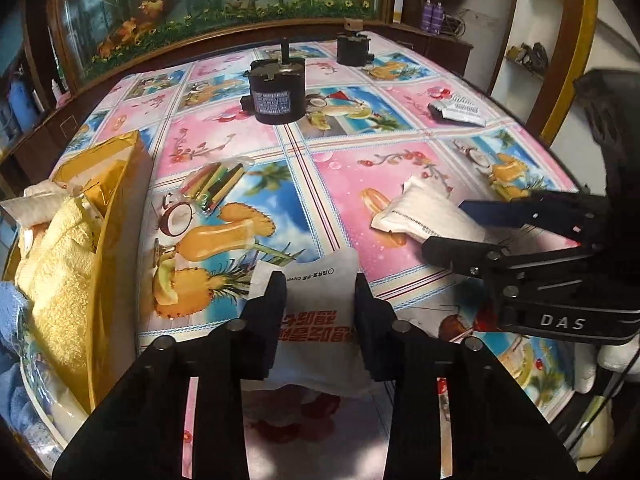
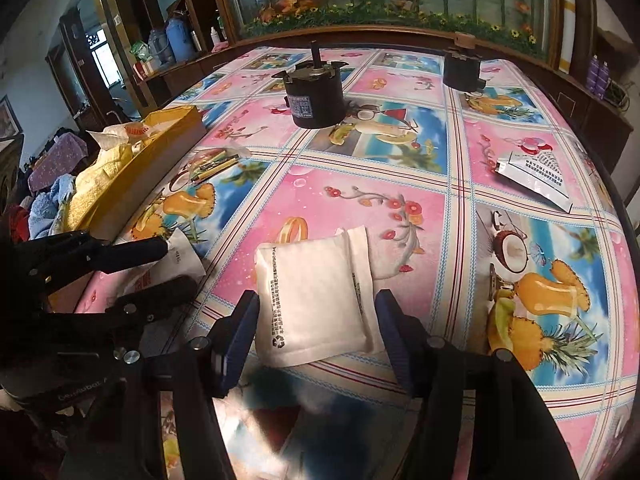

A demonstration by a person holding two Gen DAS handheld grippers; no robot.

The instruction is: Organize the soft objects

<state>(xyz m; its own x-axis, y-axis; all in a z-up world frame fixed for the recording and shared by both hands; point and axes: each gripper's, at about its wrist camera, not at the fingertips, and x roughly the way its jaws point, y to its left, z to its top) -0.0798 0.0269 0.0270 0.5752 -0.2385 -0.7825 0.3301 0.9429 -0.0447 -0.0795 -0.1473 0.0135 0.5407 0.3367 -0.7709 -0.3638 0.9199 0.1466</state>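
We clamp our left gripper fingers on the printed packet; right gripper fingers straddle the white pouch beside it, seemingly not pressing.

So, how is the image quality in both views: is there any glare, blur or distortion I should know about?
Left wrist view: strong fisheye bending of the table edges, dark corners, and a washed-out glare patch on the tablecloth under the left gripper. Right wrist view: the same curved distortion, bright reflection low in the frame beneath the right gripper, and the white pouch is sharp while the nearest fingers look soft.
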